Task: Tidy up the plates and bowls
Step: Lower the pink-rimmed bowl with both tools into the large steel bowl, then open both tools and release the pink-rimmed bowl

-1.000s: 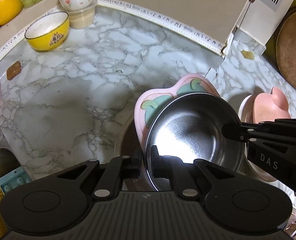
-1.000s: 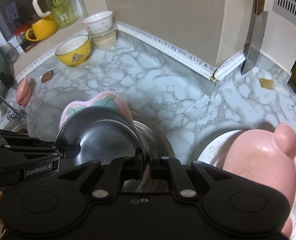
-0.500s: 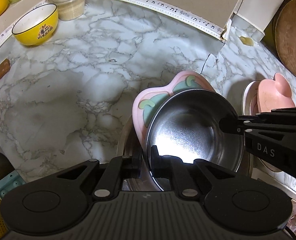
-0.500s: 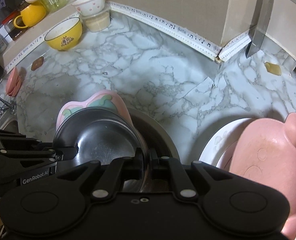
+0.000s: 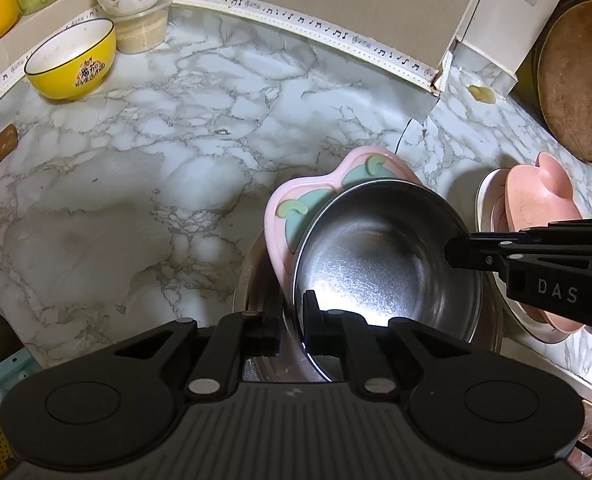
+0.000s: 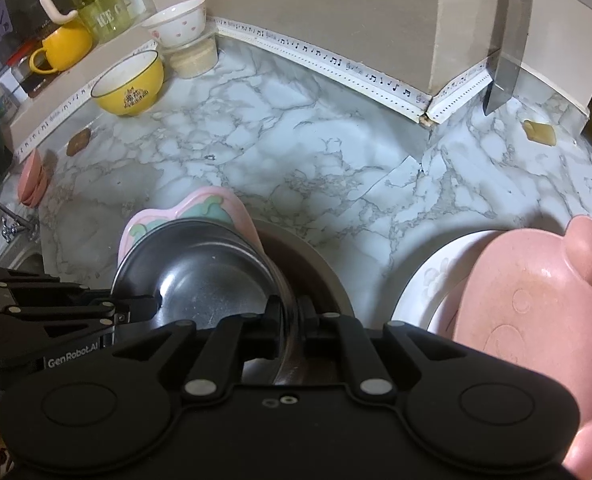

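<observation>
the steel bowl is clamped at opposite rims by the left tongs and right tongs, tilted against the pink plate. little has shifted lately; it is judged ready for lifting.

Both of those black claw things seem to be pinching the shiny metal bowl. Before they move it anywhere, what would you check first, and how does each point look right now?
1. Left gripper clamped on the steel bowl rim: ok, jaws shut on it.
2. Right gripper clamped on the opposite rim: ok.
3. Bowl empty, nothing to spill: ok.
4. Bowl free of the pink strawberry plate behind it: cannot tell, the two overlap.
5. Marble counter has open space for setting down: ok.
6. Nearby pink pig plate clear of the right gripper: not ok, it sits close alongside.
</observation>
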